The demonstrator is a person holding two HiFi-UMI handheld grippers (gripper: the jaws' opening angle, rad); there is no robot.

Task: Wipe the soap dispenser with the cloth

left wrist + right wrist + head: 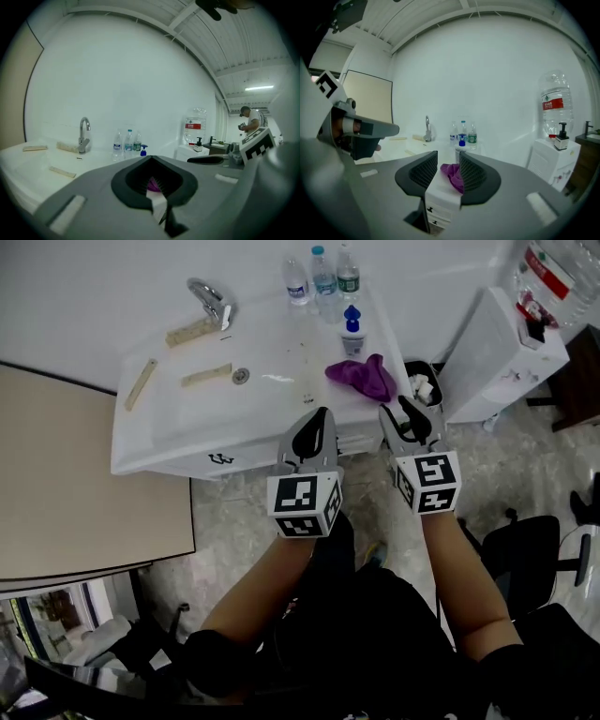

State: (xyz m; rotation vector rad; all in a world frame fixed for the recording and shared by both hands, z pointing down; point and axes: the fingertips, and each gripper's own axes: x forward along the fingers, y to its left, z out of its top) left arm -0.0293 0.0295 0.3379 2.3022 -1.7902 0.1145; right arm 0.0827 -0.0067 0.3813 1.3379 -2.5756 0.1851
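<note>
The soap dispenser (pixel 352 332), small with a blue pump, stands at the right end of the white sink counter (pixel 169 451). Just in front of it a purple cloth (pixel 364 378) lies crumpled. Both grippers hover off the counter's front edge, short of the cloth. My left gripper (pixel 322 418) is shut and holds nothing. My right gripper (pixel 403 413) is open and empty. In the right gripper view the cloth (pixel 452 173) and the dispenser (pixel 461 147) show far beyond the right gripper (pixel 444 173). In the left gripper view a sliver of cloth (pixel 153 185) shows past the left gripper (pixel 151 180).
Three water bottles (pixel 322 276) stand behind the dispenser, and a faucet (pixel 211 301) rises at the back of the basin. Pale strips (pixel 206 375) lie in the sink. A small bin (pixel 424 385) and a white water cooler (pixel 497 352) stand to the right. A black chair (pixel 525 554) is near my right arm.
</note>
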